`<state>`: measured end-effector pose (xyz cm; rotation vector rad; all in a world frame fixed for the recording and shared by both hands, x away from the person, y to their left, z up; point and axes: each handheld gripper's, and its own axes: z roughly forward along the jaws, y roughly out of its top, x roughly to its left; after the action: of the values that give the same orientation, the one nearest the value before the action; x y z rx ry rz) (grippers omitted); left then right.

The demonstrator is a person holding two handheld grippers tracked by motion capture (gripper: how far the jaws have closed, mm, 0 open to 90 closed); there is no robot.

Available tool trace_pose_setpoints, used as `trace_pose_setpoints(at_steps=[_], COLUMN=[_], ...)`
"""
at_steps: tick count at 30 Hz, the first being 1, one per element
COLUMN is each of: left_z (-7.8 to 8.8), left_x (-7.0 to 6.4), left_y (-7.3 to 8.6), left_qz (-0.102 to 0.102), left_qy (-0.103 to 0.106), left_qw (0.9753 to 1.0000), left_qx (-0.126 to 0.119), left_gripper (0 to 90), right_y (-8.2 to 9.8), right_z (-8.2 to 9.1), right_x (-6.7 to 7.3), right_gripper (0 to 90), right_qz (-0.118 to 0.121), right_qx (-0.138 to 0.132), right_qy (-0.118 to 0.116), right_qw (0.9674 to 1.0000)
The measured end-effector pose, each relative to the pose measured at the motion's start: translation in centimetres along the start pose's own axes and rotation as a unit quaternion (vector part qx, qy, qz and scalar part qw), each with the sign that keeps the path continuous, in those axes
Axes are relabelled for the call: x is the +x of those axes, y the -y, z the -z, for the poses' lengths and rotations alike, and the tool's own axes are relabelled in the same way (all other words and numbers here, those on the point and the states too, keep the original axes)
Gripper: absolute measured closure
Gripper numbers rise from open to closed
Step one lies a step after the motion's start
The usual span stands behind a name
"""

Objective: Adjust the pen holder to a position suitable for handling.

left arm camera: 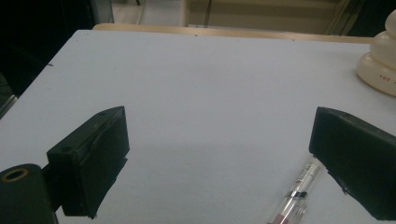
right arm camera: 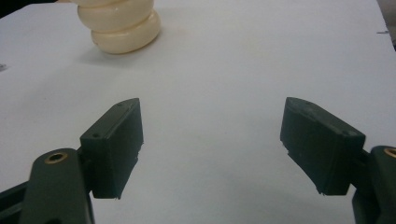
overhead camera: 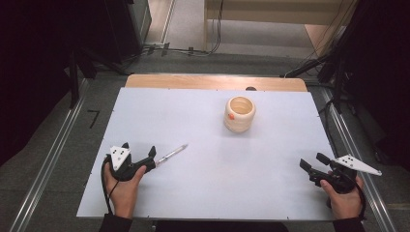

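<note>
The desk (overhead camera: 203, 145) takes up most of the high view, a big pale sheet with a strip of bare wood showing along the far edge. Dark floor and some cables and stands sit around it.

Next size down is the cream cup (overhead camera: 240, 114), a ribbed, stacked-ring kind of thing with an open top and a small orange mark on its side. It stands upright toward the far side of the desk, a bit right of the middle, well apart from both hands. You can also catch its edge at the far right of the left gripper view (left arm camera: 380, 60) and at the far left of the right gripper view (right arm camera: 120, 24).

Then the left hand-held gripper (overhead camera: 140, 153), held at the near left of the desk, jaws spread wide with nothing pinched between them. The right hand-held gripper (overhead camera: 315, 161) is over at the near right, also spread wide, just bare desk between its jaws.

Smallest is the pen (overhead camera: 171, 154), a clear one with a dark band, lying flat on the desk and angled toward the far right. Its near end sits just beside the left hand-held gripper's right jaw; in the left gripper view the pen (left arm camera: 297, 192) runs right along that jaw's inner edge, and I can't tell if they actually touch.
</note>
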<state>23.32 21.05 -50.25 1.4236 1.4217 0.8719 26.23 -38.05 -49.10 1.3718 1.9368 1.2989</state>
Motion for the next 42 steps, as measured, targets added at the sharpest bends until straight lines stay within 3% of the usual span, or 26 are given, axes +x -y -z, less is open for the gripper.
trace_pose_setpoints(at_steps=[28,42], left_z=[-0.20,0.33], left_x=[-0.12,0.61], left_y=[-0.04,0.15], left_qz=[-0.006,0.001], left_qy=[0.001,-0.007], left_qw=[1.0000,1.0000], left_qx=[0.001,0.000], left_gripper=[5.5,5.5], right_y=[0.11,-0.36], right_z=[0.17,-0.74], right_x=[-0.05,0.20], right_gripper=[19.9,19.9], right_qz=[-0.001,-0.001], right_qx=[-0.001,0.000], right_qy=[0.001,-0.006], right_qw=[1.0000,1.0000])
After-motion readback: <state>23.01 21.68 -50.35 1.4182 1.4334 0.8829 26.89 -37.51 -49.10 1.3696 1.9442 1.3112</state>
